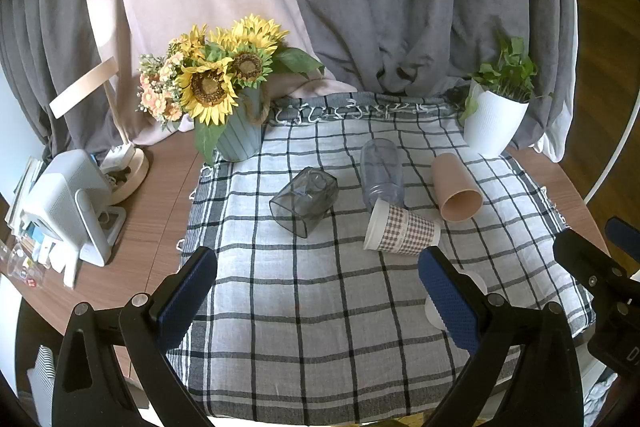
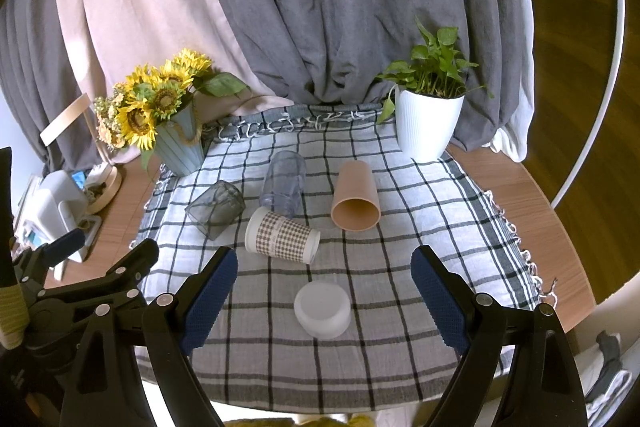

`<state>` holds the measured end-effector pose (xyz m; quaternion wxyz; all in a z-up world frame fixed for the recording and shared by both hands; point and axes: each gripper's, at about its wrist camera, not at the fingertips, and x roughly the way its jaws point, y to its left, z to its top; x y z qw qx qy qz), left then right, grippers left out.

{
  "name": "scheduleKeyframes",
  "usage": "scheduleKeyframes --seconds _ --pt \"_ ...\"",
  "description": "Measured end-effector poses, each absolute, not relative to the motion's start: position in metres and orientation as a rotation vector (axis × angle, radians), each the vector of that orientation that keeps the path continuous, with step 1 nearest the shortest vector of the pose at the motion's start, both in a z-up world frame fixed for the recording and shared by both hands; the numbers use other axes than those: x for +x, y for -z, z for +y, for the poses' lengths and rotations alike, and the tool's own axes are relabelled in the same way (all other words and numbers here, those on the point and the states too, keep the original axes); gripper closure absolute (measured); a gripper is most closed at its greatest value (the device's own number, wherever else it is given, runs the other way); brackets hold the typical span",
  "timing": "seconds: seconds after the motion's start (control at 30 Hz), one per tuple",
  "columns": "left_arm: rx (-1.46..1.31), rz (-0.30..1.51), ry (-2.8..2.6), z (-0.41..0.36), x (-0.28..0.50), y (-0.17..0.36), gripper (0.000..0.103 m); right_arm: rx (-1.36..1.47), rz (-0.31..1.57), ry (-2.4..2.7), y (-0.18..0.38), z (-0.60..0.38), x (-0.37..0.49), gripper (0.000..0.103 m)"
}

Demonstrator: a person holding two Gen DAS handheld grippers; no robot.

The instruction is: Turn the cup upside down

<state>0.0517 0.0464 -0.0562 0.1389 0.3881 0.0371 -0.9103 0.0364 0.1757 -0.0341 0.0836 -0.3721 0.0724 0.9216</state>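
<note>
Several cups lie on their sides on the checked cloth (image 2: 380,267): a checked paper cup (image 2: 282,237) (image 1: 402,231), a tan cup (image 2: 356,197) (image 1: 456,187), a clear round tumbler (image 2: 284,183) (image 1: 380,171) and a smoky square glass (image 2: 216,209) (image 1: 304,201). A white cup (image 2: 323,309) stands upside down in front of them, between the right gripper's fingers and lower; in the left wrist view it (image 1: 434,311) is mostly hidden behind the right finger. My right gripper (image 2: 325,301) is open and empty. My left gripper (image 1: 318,297) is open and empty above the cloth's near part.
A sunflower vase (image 1: 236,131) (image 2: 180,143) stands at the back left and a white plant pot (image 1: 494,123) (image 2: 428,123) at the back right. A white device (image 1: 66,207) and a lamp base (image 1: 128,167) sit on the wooden table at the left. Curtains hang behind.
</note>
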Motion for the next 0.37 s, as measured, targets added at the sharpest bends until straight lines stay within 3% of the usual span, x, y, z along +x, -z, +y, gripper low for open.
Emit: scheduleKeyframes --seconds 0.37 --pt "1.127 0.11 2.629 0.0451 0.0505 0.0575 0.0 -1.121 0.225 -2.746 0.0388 0.1745 0.0332 0.014"
